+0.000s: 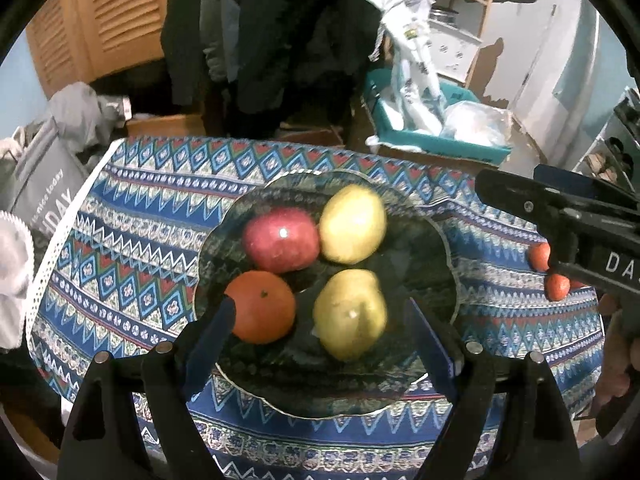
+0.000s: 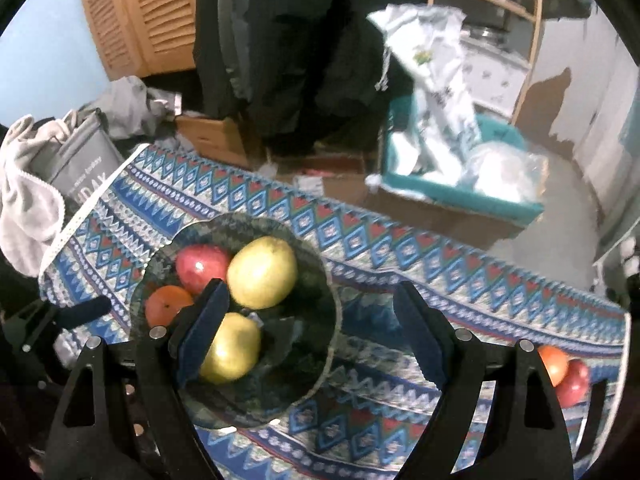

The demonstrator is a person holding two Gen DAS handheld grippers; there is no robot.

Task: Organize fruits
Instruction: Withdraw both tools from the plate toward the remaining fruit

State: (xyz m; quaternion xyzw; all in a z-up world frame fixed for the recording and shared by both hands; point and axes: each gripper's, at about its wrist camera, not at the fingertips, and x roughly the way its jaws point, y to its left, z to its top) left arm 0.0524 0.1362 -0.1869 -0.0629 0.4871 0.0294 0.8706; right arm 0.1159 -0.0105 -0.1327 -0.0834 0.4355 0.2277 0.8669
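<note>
Four fruits sit on a dark glass plate [image 1: 436, 248] as two hand-held grippers hang above it, jaws apart and empty.

Left wrist view: the left gripper [image 1: 322, 320] frames an orange [image 1: 262, 306], a red apple [image 1: 280, 238] and two yellow pears [image 1: 354, 224] on the patterned tablecloth [image 1: 132, 240]; the right gripper [image 1: 560, 216] enters at right, with small red fruits [image 1: 556, 286] beyond it. Right wrist view: the right gripper [image 2: 312, 320] hangs over the plate's right edge, and two more fruits [image 2: 568, 372] lie at far right, well apart from the plate.
</note>
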